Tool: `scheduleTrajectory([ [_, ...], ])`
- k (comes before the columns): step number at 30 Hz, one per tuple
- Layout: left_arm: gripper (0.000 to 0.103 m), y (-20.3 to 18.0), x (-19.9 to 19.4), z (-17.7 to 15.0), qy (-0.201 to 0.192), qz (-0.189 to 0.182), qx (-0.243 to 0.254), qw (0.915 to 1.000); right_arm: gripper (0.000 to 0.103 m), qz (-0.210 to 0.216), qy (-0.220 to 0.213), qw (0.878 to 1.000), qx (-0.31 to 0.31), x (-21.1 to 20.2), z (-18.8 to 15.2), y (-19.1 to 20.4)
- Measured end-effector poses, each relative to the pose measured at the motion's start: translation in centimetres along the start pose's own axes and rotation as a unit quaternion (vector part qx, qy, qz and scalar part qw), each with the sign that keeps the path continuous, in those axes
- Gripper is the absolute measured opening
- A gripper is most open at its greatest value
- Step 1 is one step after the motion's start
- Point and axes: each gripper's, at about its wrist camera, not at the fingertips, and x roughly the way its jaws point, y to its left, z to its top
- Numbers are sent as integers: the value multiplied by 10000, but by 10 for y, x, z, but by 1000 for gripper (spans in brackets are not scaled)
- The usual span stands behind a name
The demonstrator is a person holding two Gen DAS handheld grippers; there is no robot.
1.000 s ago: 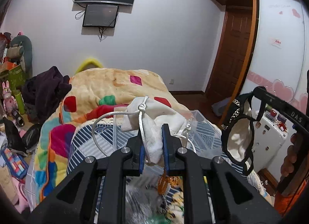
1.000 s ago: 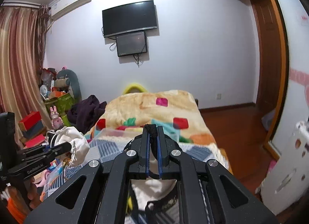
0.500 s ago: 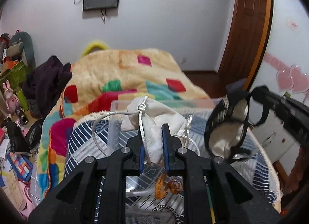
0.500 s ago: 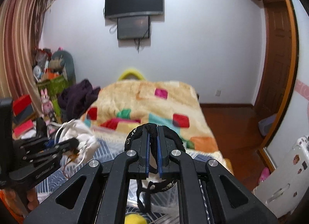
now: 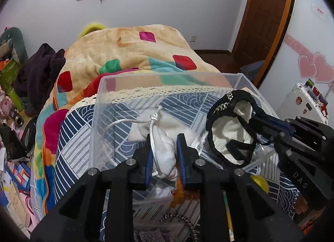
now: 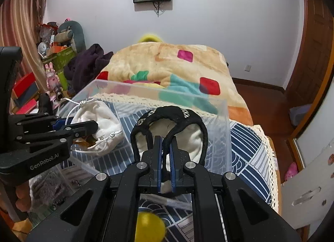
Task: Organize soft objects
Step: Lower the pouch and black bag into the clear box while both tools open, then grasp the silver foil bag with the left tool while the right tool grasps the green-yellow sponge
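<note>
My left gripper (image 5: pixel 165 154) is shut on a white drawstring pouch (image 5: pixel 160 135) and holds it over a clear plastic bin (image 5: pixel 167 79). The pouch also shows in the right wrist view (image 6: pixel 98 118), held by the left gripper (image 6: pixel 83 127). My right gripper (image 6: pixel 166 154) is shut on a black-trimmed cream fabric piece (image 6: pixel 187 133) and holds it over the right part of the same bin (image 6: pixel 225 137). That piece hangs at the right in the left wrist view (image 5: pixel 233 129), beside the pouch.
The bin stands on a blue-and-white patterned cloth (image 5: pixel 75 141) over a bed with a colourful blanket (image 5: pixel 133 54). A yellow ball (image 6: pixel 150 227) lies below the right gripper. A dark garment (image 5: pixel 39 70) and clutter lie left. A white cabinet (image 5: pixel 304 104) stands right.
Both grippers have moved forward and tipped down, so the clear bin now lies under them. The pouch and the fabric piece stay held and have come closer together.
</note>
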Motion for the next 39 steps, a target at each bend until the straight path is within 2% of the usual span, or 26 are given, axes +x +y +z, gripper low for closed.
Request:
scheduleTrajectory([
  [1, 24, 0, -2, -1, -3, -12, 6, 10000, 11, 20, 32, 10000, -8, 0, -1, 0],
  [2, 31, 0, -4, -2, -17, -36, 10, 10000, 22, 28, 55, 10000, -13, 1, -2, -1],
  [3, 34, 0, -7, -2, -46, -52, 17, 10000, 27, 16, 50, 10000, -16, -1, -3, -1],
  [5, 47, -1, -17, -5, -178, -82, 44, 9998, 50, -30, -40, 10000, -25, -5, -5, -2],
  [9, 57, -4, -40, -9, -461, -74, 162, 9988, 61, -114, -246, 9996, -44, -18, -4, -4],
  [11, 68, -6, -53, -12, -642, -21, 228, 9977, 69, -161, -389, 9991, -45, -27, -4, -4],
  [15, 86, -10, -78, -20, -996, 119, 349, 9943, 79, -163, -724, 9972, -45, -49, -5, -3],
  [16, 94, -10, -83, -22, -1062, 151, 367, 9935, 82, -166, -785, 9968, -50, -52, -6, -2],
  [17, 99, -10, -89, -26, -1134, 197, 370, 9927, 83, -171, -845, 9963, -64, -56, -7, -1],
  [20, 99, -6, -97, -35, -1199, 245, 366, 9918, 83, -122, -961, 9952, -133, -65, -13, 5],
  [26, 99, 4, -101, -64, -1072, 338, 321, 9931, 83, 123, -1007, 9948, -61, -69, -28, 14],
  [35, 99, 24, -85, -98, -715, 261, 27, 9971, 82, 607, -647, 9959, 181, -49, -55, 27],
  [36, 99, 26, -82, -101, -684, 267, 9, 9973, 81, 651, -601, 9959, 199, -46, -57, 29],
  [39, 99, 29, -76, -111, -629, 268, -22, 9977, 67, 843, -383, 9955, 180, -35, -62, 34],
])
